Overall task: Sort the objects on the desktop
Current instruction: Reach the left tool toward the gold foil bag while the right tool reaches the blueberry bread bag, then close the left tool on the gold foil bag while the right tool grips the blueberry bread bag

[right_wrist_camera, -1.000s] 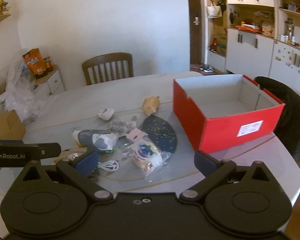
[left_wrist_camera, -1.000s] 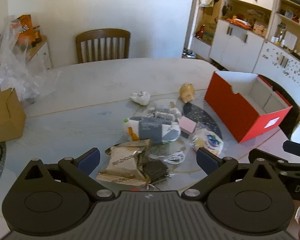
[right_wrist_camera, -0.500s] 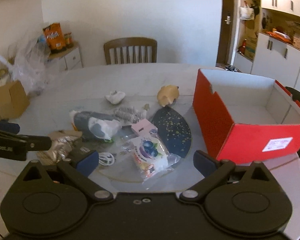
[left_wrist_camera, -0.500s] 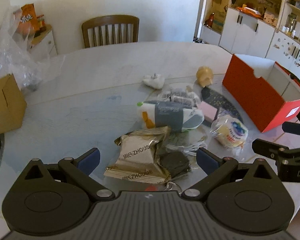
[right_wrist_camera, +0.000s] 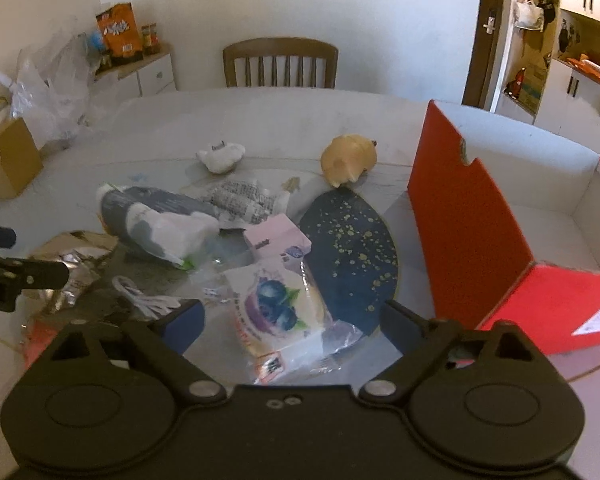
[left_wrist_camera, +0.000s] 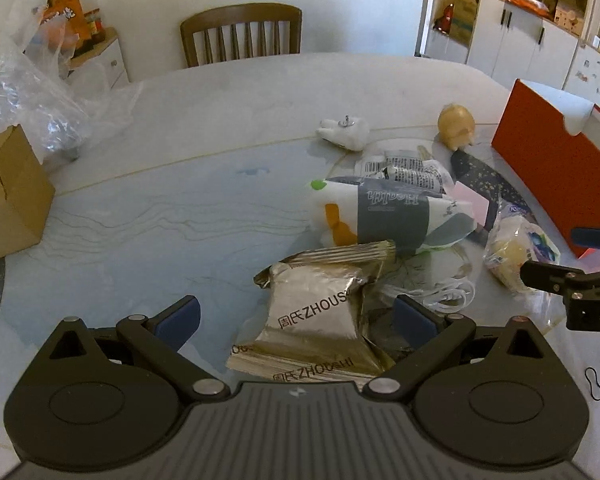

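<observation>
From the left wrist view, the left gripper hung over the bench with its jaws spread wide, pinching nothing. A silver-gold foil packet lay between and just beyond the blue pads, untouched. Behind it lay a white and grey pouch, and to its right a coiled white cable. A wrapped blueberry pastry sat further right, near the red box. A tan figurine and a small white object stood well back on the bench.

From the right wrist view, the right gripper was spread but its jaws were closing, with the blueberry pastry between them and neither pad pressing it. A pink box touched the pastry's far end, beside a dark speckled oval mat. The open red box stood to the right. The left gripper showed at the left edge.
</observation>
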